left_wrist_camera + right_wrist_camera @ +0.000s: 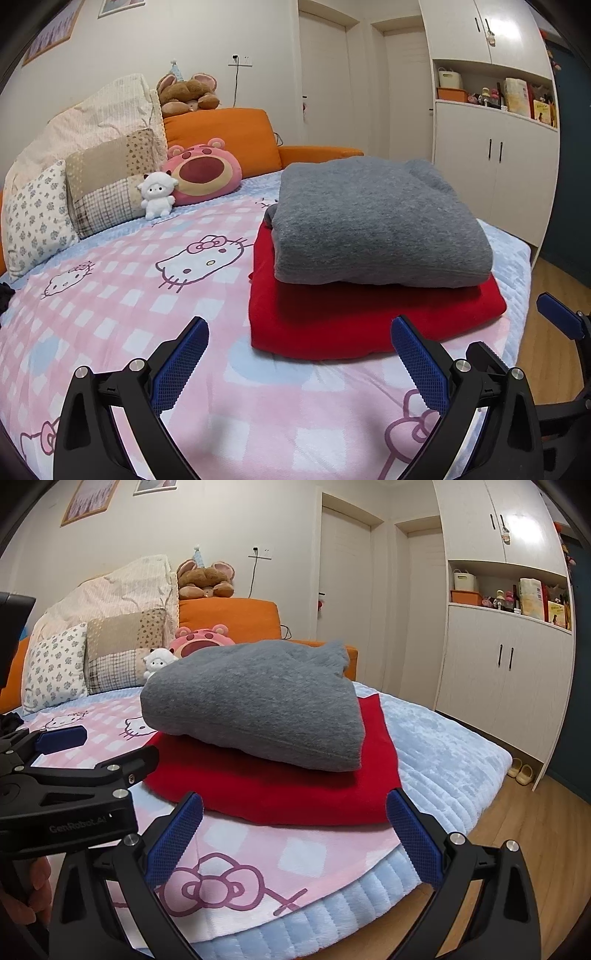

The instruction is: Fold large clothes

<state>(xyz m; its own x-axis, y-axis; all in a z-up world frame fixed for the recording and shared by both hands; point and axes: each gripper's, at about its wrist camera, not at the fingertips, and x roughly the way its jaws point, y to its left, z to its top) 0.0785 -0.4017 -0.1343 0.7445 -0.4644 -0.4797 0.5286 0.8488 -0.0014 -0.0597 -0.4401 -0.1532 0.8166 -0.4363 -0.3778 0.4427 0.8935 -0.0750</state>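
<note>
A folded grey garment (376, 221) lies on top of a folded red garment (369, 317) on the bed; both also show in the right wrist view, grey (258, 705) over red (280, 790). My left gripper (299, 332) is open and empty, a little in front of the stack above the pink Hello Kitty sheet (147, 295). My right gripper (295, 808) is open and empty, near the bed's front edge just before the red garment. The left gripper's body (66, 775) shows at the left of the right wrist view.
Pillows (92, 173), a pink bear cushion (203, 173), a white plush (157, 194) and a brown plush (188, 92) sit by the orange headboard (221, 133). A white wardrobe (506, 672) stands right. Wooden floor (535, 830) and slippers (521, 771) lie beside the bed.
</note>
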